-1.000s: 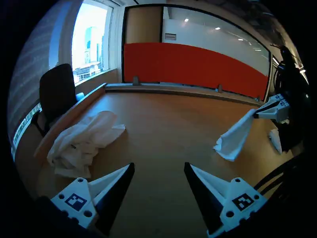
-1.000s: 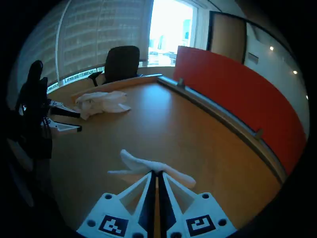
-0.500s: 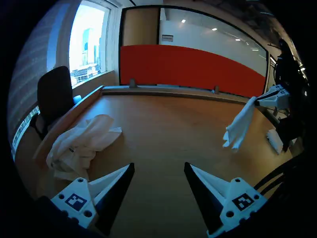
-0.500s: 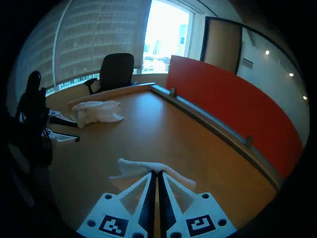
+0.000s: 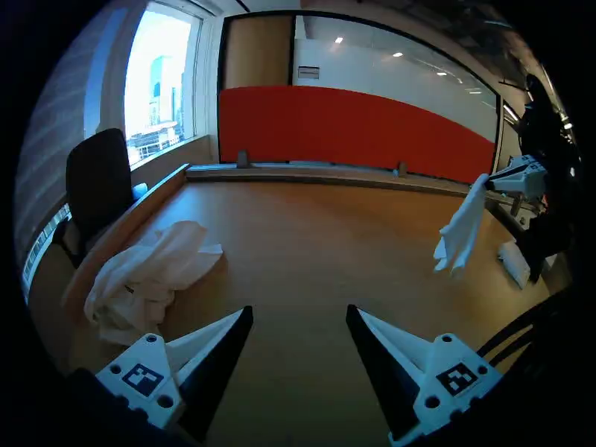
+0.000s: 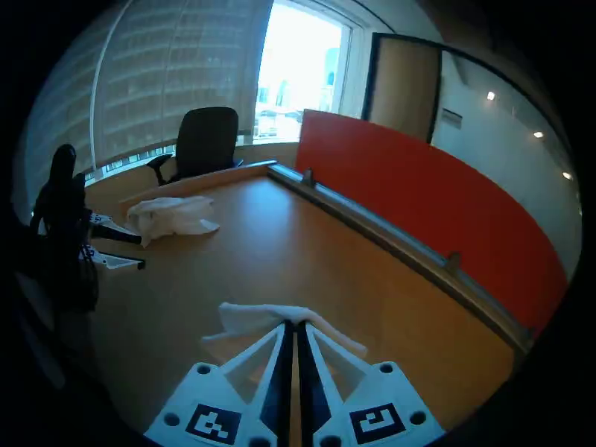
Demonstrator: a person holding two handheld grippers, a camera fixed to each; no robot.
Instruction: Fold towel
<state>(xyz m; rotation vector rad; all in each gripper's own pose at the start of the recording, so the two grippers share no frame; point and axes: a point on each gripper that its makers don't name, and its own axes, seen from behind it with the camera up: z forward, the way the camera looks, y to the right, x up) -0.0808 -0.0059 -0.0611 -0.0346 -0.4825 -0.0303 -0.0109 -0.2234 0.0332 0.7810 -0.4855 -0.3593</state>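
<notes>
towel [image 5: 460, 235]: hangs bunched above desk [image 5: 313, 223], one end pinched | right gripper [image 6: 296, 337]: jaws closed on towel | left gripper [image 5: 298, 322]: jaws apart, empty | cloth heap [image 5: 145, 268]: on desk, well apart | risk: thin pinch may slip, towel drops crumpled

Daylight from the window [image 6: 298, 78] is overexposed and washes out the detail outside, while the room interior is dim with a bluish cast; small ceiling lights [image 5: 339, 39] add bright spots. The bench [image 5: 313, 223] carries a soft sheen. Fisheye distortion bends straight lines toward the darkened edges.
</notes>
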